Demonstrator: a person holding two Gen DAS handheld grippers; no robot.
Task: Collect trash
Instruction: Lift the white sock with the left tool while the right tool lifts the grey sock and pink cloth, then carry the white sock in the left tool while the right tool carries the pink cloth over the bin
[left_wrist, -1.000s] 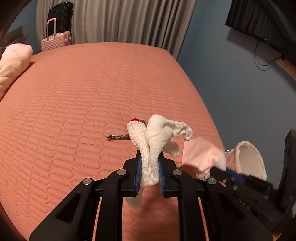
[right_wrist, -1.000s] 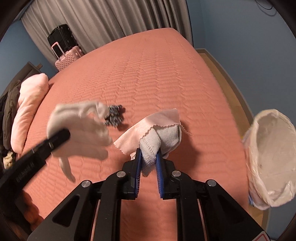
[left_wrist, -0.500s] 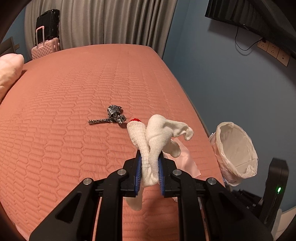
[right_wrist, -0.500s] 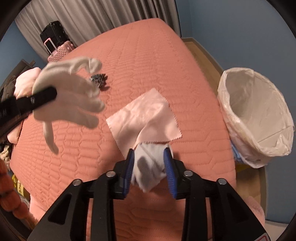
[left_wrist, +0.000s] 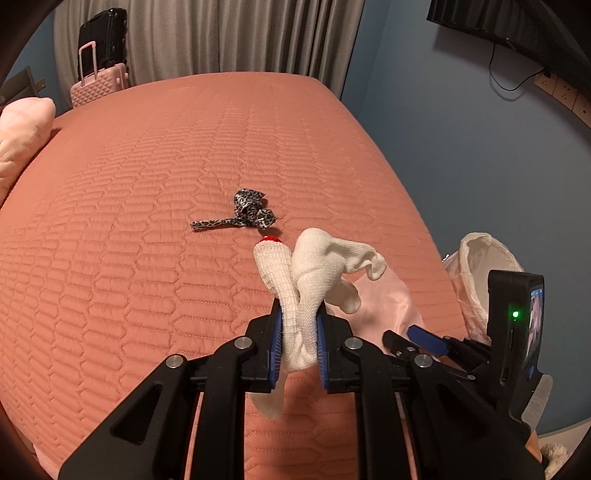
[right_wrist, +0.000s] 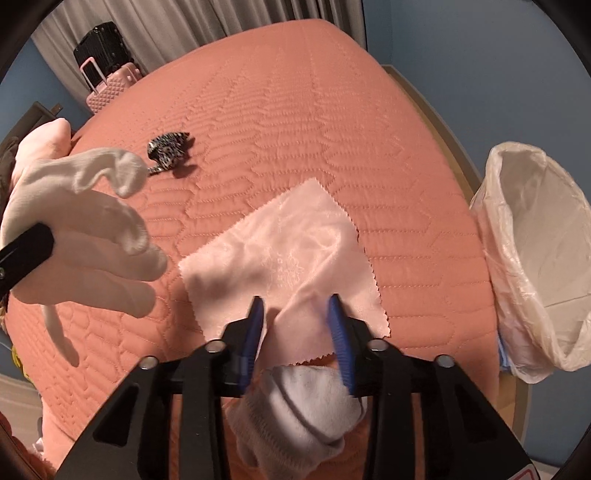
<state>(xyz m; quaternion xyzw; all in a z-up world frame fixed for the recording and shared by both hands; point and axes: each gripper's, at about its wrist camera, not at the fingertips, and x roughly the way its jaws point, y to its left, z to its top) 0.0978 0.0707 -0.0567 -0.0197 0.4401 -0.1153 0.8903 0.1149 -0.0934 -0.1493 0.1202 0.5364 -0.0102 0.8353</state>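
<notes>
My left gripper (left_wrist: 298, 325) is shut on a white knit glove (left_wrist: 321, 266) with a red cuff edge, held above the bed; the glove also shows in the right wrist view (right_wrist: 81, 229). My right gripper (right_wrist: 295, 314) is open over the near edge of a pale pink cloth (right_wrist: 288, 251) lying flat on the bed. A grey-white sock (right_wrist: 299, 410) hangs loose below its jaws. A leopard-print strip (left_wrist: 243, 214) lies further up the bed; it also shows in the right wrist view (right_wrist: 168, 147). A bin with a white liner (right_wrist: 535, 251) stands by the bed on the right.
The salmon quilted bed (left_wrist: 147, 184) fills both views. A pink pillow (left_wrist: 22, 129) lies at the left. A pink suitcase with a black one on top (left_wrist: 99, 77) stands by the curtain. A blue wall (left_wrist: 461, 129) is on the right.
My right gripper has opened, letting the pink cloth spread flat on the bed and the sock slip down below the jaws. My left gripper still holds the glove and has swung slightly.
</notes>
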